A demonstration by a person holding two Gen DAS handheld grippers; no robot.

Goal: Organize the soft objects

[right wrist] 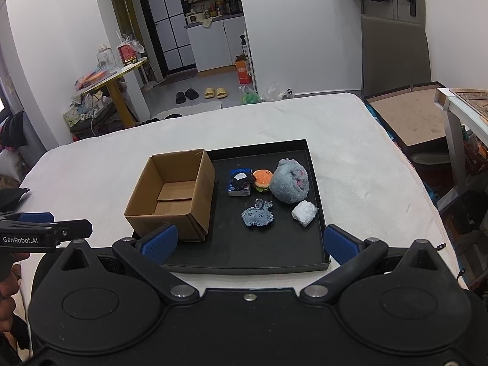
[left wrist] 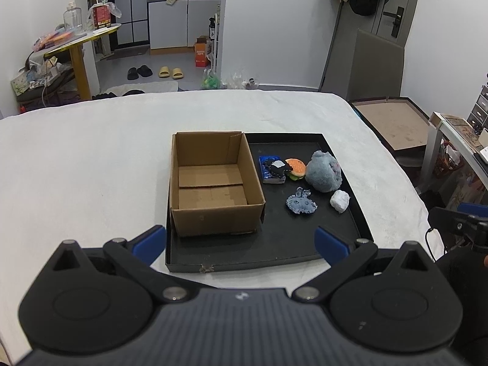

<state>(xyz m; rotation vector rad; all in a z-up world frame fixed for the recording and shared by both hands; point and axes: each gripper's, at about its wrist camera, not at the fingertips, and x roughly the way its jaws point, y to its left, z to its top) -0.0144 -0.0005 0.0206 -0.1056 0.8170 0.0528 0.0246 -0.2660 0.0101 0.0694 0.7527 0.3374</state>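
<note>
A black tray (left wrist: 350, 210) (right wrist: 317, 228) lies on a white-covered table. Its left half holds an open brown cardboard box (left wrist: 213, 183) (right wrist: 174, 192) with nothing inside. To the right lie a blue packet with a dark soft toy on it (left wrist: 273, 169) (right wrist: 241, 182), a burger plush (left wrist: 296, 168) (right wrist: 263, 179), a grey fuzzy ball plush (left wrist: 324, 175) (right wrist: 289, 180), a flat blue denim plush (left wrist: 300, 203) (right wrist: 257, 214) and a white squishy lump (left wrist: 339, 200) (right wrist: 303, 212). My left gripper (left wrist: 241, 244) and right gripper (right wrist: 248, 242) hover open near the tray's front edge, holding nothing.
The white cloth (left wrist: 76, 167) spreads wide left of the tray. A flat brown-lined box (left wrist: 396, 125) and a desk (right wrist: 457, 103) stand off the table's right edge. A yellow side table (left wrist: 76, 42) with clutter stands at the far left. A hand (right wrist: 7, 289) holds the other gripper.
</note>
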